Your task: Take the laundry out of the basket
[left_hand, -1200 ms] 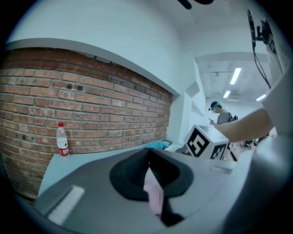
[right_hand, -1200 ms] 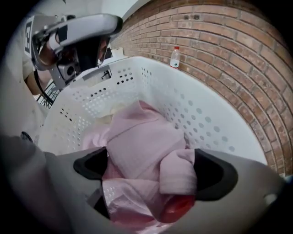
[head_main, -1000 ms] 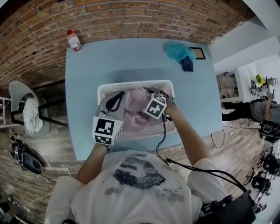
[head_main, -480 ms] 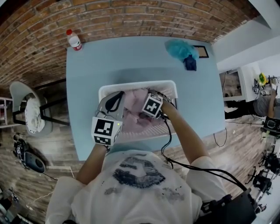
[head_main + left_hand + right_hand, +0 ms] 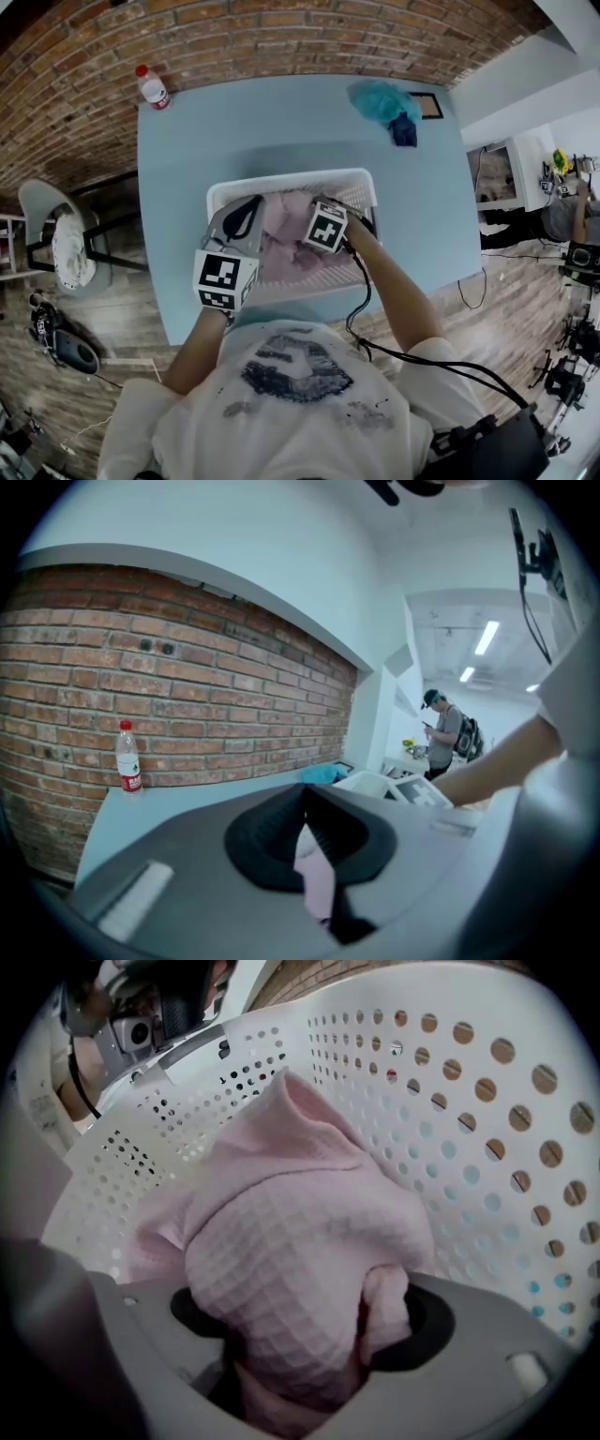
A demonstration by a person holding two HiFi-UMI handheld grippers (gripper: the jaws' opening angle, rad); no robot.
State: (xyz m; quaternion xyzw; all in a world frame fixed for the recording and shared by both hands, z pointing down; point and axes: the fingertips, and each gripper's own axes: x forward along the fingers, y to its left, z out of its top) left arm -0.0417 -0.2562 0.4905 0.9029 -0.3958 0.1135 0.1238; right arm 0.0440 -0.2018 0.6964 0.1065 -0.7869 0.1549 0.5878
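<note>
The pink waffle-weave cloth [image 5: 281, 1241] lay in the white perforated basket [image 5: 281, 181] on the blue table [image 5: 281, 122]. The right gripper [image 5: 309, 1324], pointing down into the basket, had just been closing, and its jaws squeezed a bunched fold of the cloth. The left gripper [image 5: 305, 803] was closed, pinching a pink fabric strip [image 5: 317, 878].

We see the laundry [image 5: 281, 1269] as pink cloth with a waffle weave — soft, matt. The basket [image 5: 469, 1147] is smooth white plastic, pierced with holes. The table [image 5: 234, 122] has a matt light-blue top; the brick wall [image 5: 187, 37] looks rough.
</note>
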